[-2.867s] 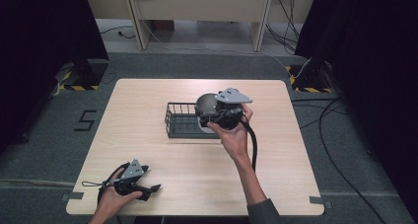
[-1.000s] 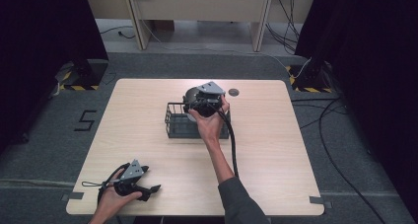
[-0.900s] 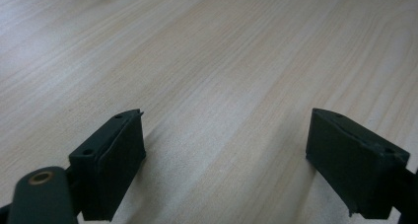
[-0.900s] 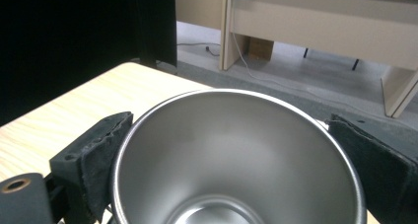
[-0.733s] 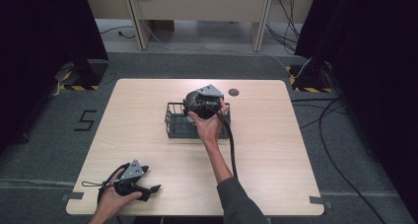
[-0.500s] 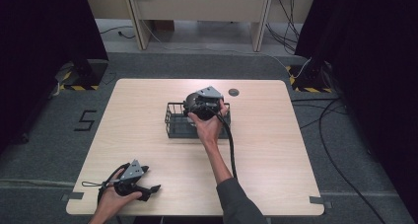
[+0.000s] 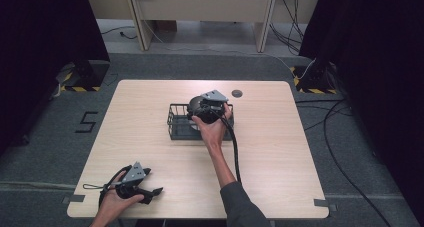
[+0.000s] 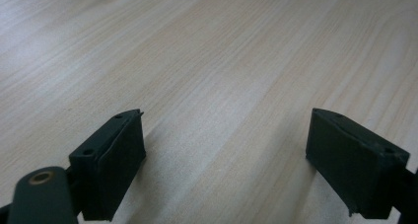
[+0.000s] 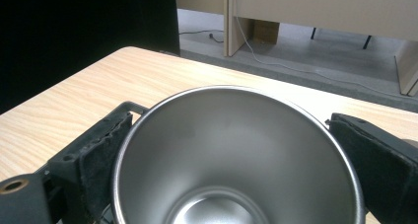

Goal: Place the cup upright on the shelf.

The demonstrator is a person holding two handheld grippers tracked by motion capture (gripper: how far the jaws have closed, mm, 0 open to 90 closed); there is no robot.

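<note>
- We find the left gripper (image 7: 150, 193) at the near left corner of the table (image 7: 310, 152), held low by the person's left hand (image 7: 117, 203). In the left gripper view its two black jaws stand wide apart over bare wood — released, nothing between them.
- Toward the middle of the table we note a black wire basket (image 7: 176, 123), well apart from the left gripper.
- The right gripper (image 7: 196, 109) hangs over the basket's right part, with the person's right hand (image 7: 214, 129) behind it and its cable (image 7: 235, 152) trailing back along the forearm.
- In the right gripper view a steel cup (image 9: 236, 155) sits upright between the jaws, mouth open to the camera. Both pads lie against its sides — we judge the cup grasped.
- From the high view we cannot tell whether the cup touches the basket floor.
- Farther right, near the far edge, we record a small dark round disc (image 7: 237, 93) on the table.
</note>
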